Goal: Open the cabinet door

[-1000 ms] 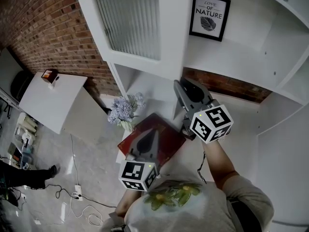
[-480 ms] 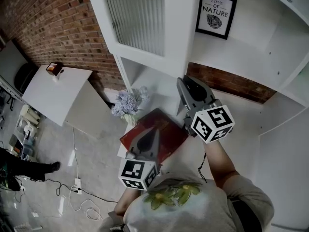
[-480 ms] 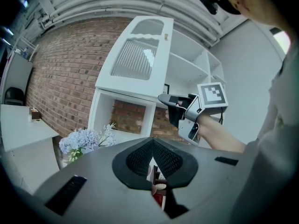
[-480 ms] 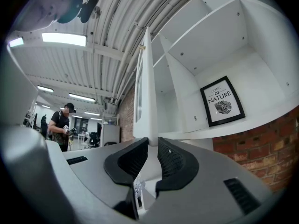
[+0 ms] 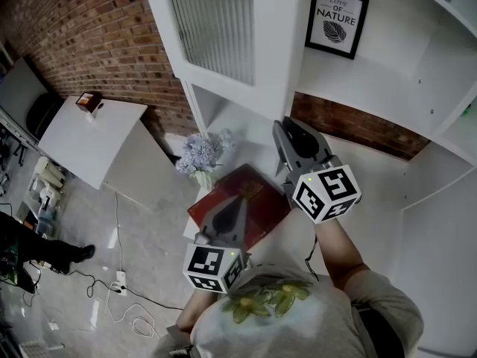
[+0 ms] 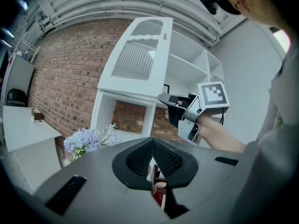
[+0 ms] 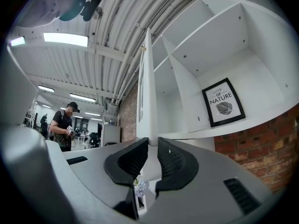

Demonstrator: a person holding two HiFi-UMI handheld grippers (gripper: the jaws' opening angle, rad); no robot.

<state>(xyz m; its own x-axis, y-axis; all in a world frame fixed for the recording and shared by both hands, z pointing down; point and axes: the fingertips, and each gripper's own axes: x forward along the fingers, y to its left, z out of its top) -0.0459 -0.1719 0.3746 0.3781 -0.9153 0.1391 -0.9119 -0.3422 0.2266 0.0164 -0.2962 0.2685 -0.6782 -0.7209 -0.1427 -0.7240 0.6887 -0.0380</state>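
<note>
Gripping the open cabinet door by its edge

My right hand-held gripper (image 5: 287, 127) (image 7: 150, 141) is pinching the lower corner of the white cabinet door (image 5: 216, 28) (image 7: 148, 87), with its jaws closed on the door's thin edge. The door, with its ribbed glass panel, is standing swung out from the cabinet and showing edge-on in the right gripper view. My left hand-held gripper (image 5: 238, 202) (image 6: 152, 141) is hovering lower down over a red box (image 5: 259, 191), its jaws drawn together with nothing between them. Pale blue flowers (image 5: 200, 154) are sitting just beside the box on the white surface (image 5: 246, 129), and a framed picture (image 5: 337, 11) is standing on the shelf to the right of the door.
</note>
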